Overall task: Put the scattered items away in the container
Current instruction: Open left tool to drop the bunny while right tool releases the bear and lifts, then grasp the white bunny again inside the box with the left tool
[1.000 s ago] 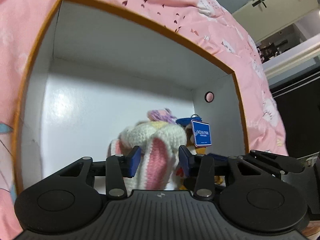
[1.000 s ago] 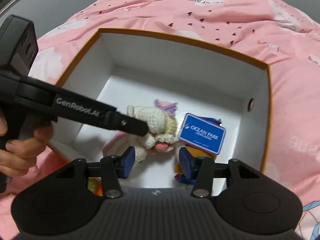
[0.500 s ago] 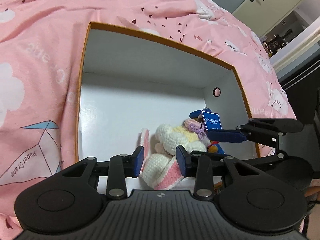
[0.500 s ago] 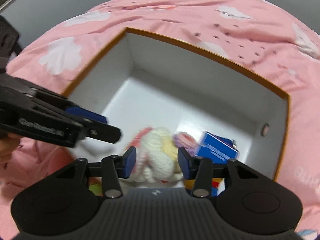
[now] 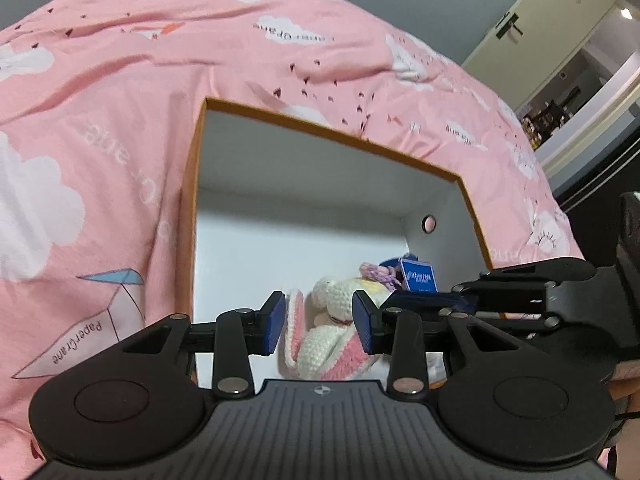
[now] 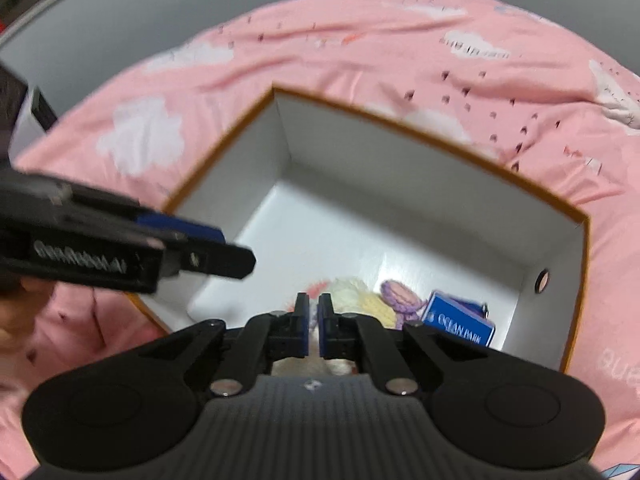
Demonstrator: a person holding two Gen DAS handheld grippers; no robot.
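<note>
Box (image 6: 420, 184) floor lying bare at frame centre; crochet toy (image 6: 352, 292) and blue tag (image 6: 460, 326) crowding lower right; left tool (image 6: 224, 252) jutting in from left.

The lower body of the crocheted bunny (image 5: 332, 340) is hidden behind the left claw (image 5: 319, 322) housing. In the right wrist view, the right claw (image 6: 313, 330) covers most of the bunny; only its head shows beyond the fingertips. The toy behind the blue tag (image 6: 460, 324), right of that claw, is mostly concealed. The tag's print is unreadable in the left wrist view. The box (image 6: 440, 208) is motion-blurred.
</note>
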